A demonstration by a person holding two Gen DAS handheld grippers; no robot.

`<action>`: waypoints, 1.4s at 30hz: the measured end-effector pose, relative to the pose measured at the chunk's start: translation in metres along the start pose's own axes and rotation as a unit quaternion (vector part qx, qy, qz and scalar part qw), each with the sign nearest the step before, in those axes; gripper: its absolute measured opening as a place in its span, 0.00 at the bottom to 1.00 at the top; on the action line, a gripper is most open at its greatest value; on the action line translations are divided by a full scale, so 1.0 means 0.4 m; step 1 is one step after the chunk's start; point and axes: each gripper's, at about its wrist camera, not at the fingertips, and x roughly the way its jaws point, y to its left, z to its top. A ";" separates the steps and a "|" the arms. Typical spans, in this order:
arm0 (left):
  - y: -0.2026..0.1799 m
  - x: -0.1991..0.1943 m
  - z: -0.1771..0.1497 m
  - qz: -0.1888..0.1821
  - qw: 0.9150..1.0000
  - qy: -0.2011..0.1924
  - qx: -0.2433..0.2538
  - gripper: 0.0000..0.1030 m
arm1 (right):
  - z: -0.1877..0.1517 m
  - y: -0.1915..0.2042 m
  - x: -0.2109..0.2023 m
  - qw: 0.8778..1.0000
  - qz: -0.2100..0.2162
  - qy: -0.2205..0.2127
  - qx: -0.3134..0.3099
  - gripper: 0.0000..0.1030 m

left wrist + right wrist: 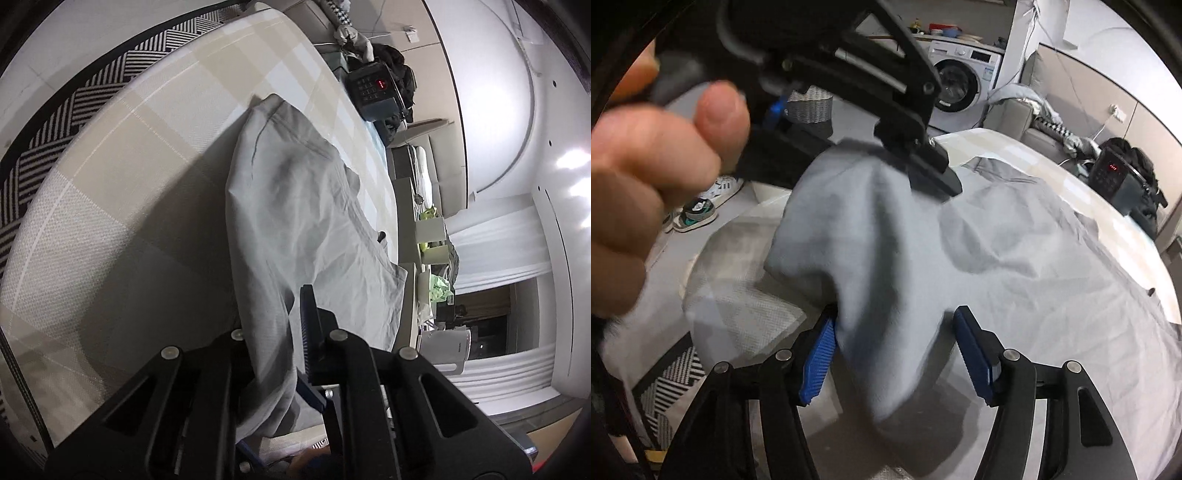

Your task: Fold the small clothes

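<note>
A light grey garment (pixel 295 206) lies spread over a round table covered in a beige checked cloth (pixel 129 166). My left gripper (pixel 275 317) is shut on a bunched edge of it, and the fabric runs up between its black fingers. In the right wrist view the left gripper (pixel 934 177), held by a person's hand (pixel 646 177), lifts that edge so the garment (pixel 1015 277) hangs in a fold. My right gripper (pixel 897 332) stands open below, its blue pads (pixel 818 358) on either side of the hanging fold without pressing it.
A black device with a red display (pixel 1112 173) sits at the far side of the table beside a dark bag. Beyond the table are a washing machine (pixel 964 81), shoes (pixel 698 210) on the floor and a black-and-white striped rug (pixel 74 103).
</note>
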 end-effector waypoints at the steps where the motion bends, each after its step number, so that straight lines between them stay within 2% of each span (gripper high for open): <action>1: 0.001 0.006 0.000 -0.002 1.000 -0.001 -0.002 0.08 | 0.000 -0.001 -0.008 1.000 0.010 -0.003 -0.001 0.63; 3: 0.004 0.001 0.004 -0.006 1.000 -0.005 -0.007 0.08 | -0.006 0.005 -0.025 0.999 0.035 -0.011 0.005 0.66; 6: -0.003 -0.008 0.006 -0.006 1.000 -0.007 -0.004 0.08 | -0.008 0.006 -0.034 0.999 0.045 -0.028 0.014 0.73; 9: -0.016 -0.009 0.004 -0.010 1.000 -0.004 0.003 0.08 | 0.004 0.034 -0.014 0.999 0.024 -0.024 -0.002 0.76; 11: -0.013 -0.013 0.006 -0.009 1.000 -0.003 0.004 0.08 | 0.015 0.044 -0.003 1.000 0.017 -0.023 0.009 0.78; 15: 0.017 -0.036 0.021 -0.002 1.000 -0.005 -0.008 0.08 | 0.035 0.056 0.019 1.000 -0.018 -0.023 -0.005 0.76; 18: 0.026 -0.042 0.020 -0.006 1.000 0.003 -0.007 0.08 | 0.037 0.050 0.055 1.000 -0.016 0.005 -0.004 0.48; 19: 0.025 -0.045 0.019 -0.003 1.000 0.008 0.000 0.08 | 0.038 0.045 0.052 1.000 -0.013 -0.002 -0.004 0.37; 20: 0.026 -0.048 0.017 -0.002 1.000 0.008 0.000 0.08 | 0.037 0.039 0.052 1.000 -0.011 -0.005 0.000 0.21; 22: 0.034 -0.067 0.016 0.006 1.000 0.002 0.001 0.08 | 0.038 0.004 0.046 0.999 0.012 -0.016 0.029 0.14; 23: 0.040 -0.082 0.014 0.012 1.000 -0.008 -0.002 0.08 | 0.035 -0.032 0.036 0.996 0.042 -0.027 0.070 0.11; 24: 0.044 -0.096 0.011 0.019 1.000 -0.016 -0.002 0.08 | 0.032 -0.068 0.032 0.991 0.077 -0.035 0.108 0.11; 26: 0.055 -0.132 0.000 0.024 0.999 -0.034 -0.001 0.14 | 0.020 -0.153 0.028 0.966 0.158 -0.047 0.198 0.10; 27: 0.063 -0.150 -0.009 0.028 0.999 -0.039 -0.003 0.22 | 0.006 -0.206 0.034 0.943 0.209 -0.053 0.254 0.10; 28: 0.069 -0.162 -0.018 0.028 0.999 -0.042 -0.005 0.27 | -0.004 -0.243 0.039 0.924 0.241 -0.058 0.291 0.10; 29: 0.076 -0.169 -0.024 0.028 0.999 -0.043 -0.007 0.38 | -0.023 -0.292 0.050 0.897 0.277 -0.061 0.339 0.10; 30: 0.082 -0.173 -0.031 0.029 0.999 -0.043 -0.008 0.44 | -0.021 -0.328 0.061 0.883 0.293 -0.063 0.361 0.10; 31: 0.088 -0.173 -0.039 0.022 0.999 -0.041 -0.010 0.45 | -0.034 -0.357 0.067 0.868 0.306 -0.065 0.386 0.10; 35: 0.108 -0.143 -0.036 -0.015 0.999 -0.029 -0.034 0.65 | -0.050 -0.389 0.060 0.854 0.322 -0.074 0.402 0.09; 37: 0.107 -0.106 -0.024 -0.043 0.998 -0.018 -0.045 0.71 | -0.043 -0.399 0.059 0.849 0.331 -0.078 0.404 0.09; 42: 0.103 -0.011 0.027 -0.092 0.993 0.011 -0.069 0.75 | -0.034 -0.386 0.040 0.858 0.333 -0.083 0.383 0.09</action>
